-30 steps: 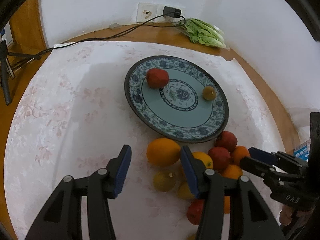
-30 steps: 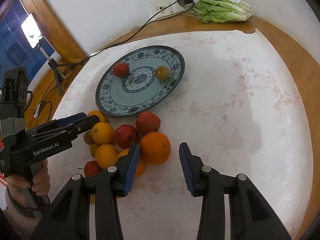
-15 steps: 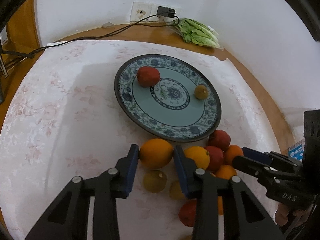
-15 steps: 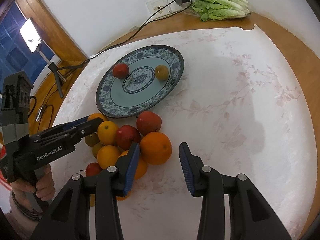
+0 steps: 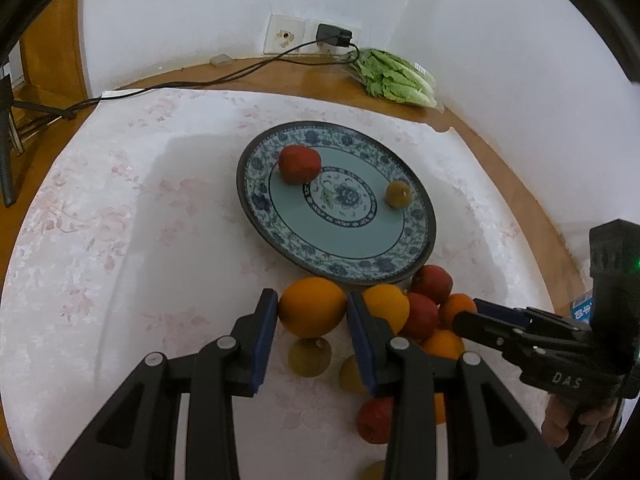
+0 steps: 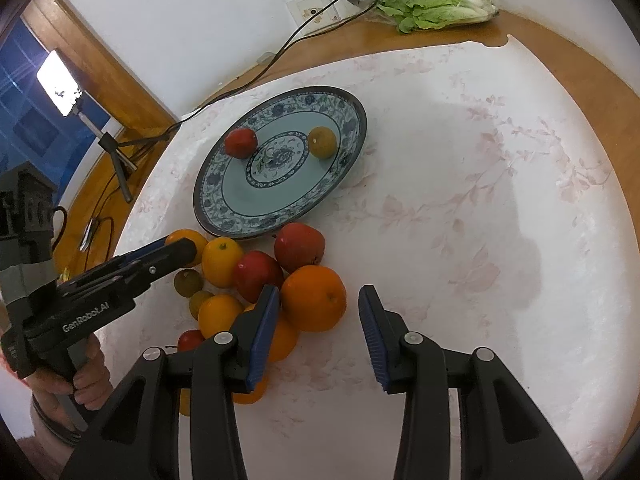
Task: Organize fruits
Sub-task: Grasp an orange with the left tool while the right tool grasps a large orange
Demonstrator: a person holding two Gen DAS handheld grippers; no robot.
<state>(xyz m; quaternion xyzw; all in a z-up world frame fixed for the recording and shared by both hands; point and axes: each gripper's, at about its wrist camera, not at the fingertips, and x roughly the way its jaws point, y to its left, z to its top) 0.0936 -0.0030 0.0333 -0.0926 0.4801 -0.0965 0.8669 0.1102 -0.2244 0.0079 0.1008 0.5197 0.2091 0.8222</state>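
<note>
A blue patterned plate (image 5: 416, 248) (image 6: 352, 112) holds a red apple (image 5: 299, 163) (image 6: 240, 143) and a small yellow-green fruit (image 5: 398, 194) (image 6: 322, 142). A pile of oranges, red apples and small fruits lies in front of it. My left gripper (image 5: 312, 312) is shut on an orange (image 5: 312, 307) at the pile's left end, lifted a little above the cloth; it also shows in the right wrist view (image 6: 182, 242). My right gripper (image 6: 318, 312) is open around a big orange (image 6: 314, 298), not touching both pads.
A lettuce (image 5: 394, 80) (image 6: 436, 4) lies at the back by the wall socket (image 5: 286, 34). A cable (image 5: 180, 84) runs across the wooden table edge. A lamp on a tripod (image 6: 60, 84) stands at the left. White flowered cloth (image 6: 480, 200) covers the table.
My left gripper moved forward and closed on the orange at the pile's left end, then lifted it slightly. My right gripper stayed open around the big orange.
</note>
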